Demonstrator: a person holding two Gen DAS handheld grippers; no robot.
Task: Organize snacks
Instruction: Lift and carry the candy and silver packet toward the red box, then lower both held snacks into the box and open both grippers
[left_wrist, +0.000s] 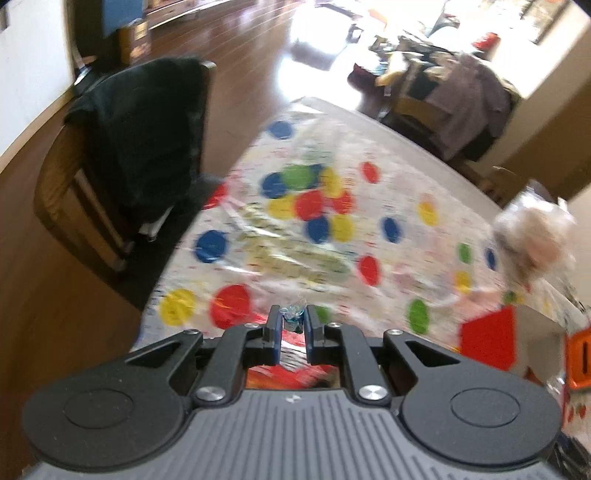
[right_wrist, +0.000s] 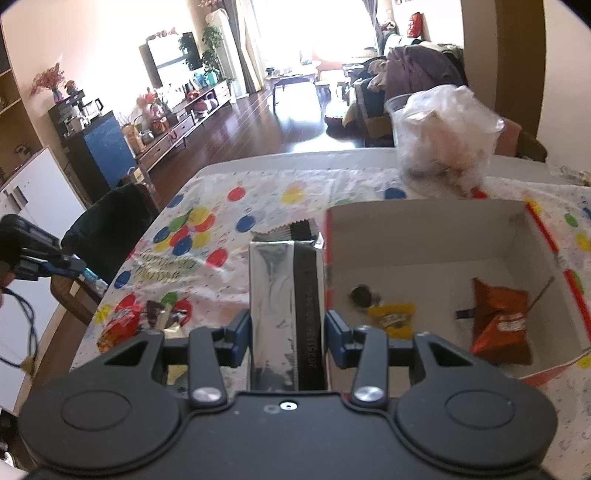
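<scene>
Both grippers are loaded here! The right gripper (right_wrist: 288, 328) is clamped on a silver foil snack packet (right_wrist: 286, 295), back seam and printed date strip facing the camera, carried upright just left of the open cardboard box (right_wrist: 424, 236) on the dotted tablecloth (right_wrist: 258, 206). Inside that box an orange-brown snack bag (right_wrist: 498, 319), a small yellow packet (right_wrist: 393, 319) and a dark round item, too small to name, are lying on the floor of it. This looks like the carry step: the packet is held near the box's left wall, not yet over the opening. Over on the other side, the left gripper (left_wrist: 291, 323) pinches a small clear-blue wrapped candy (left_wrist: 293, 317) between its fingertips, jaws nearly together around it, above the near edge of the table; the view is blurred. Loose on the cloth, a red snack bag (right_wrist: 122, 325) and a dark wrapper (right_wrist: 162, 314) are waiting beside it. A clear tub stuffed with plastic bags (right_wrist: 443, 136) stands behind the box. Next move, by my reading: swing the foil packet right, clear the box wall, and let go over a bare patch, clear of the bags already in.
</scene>
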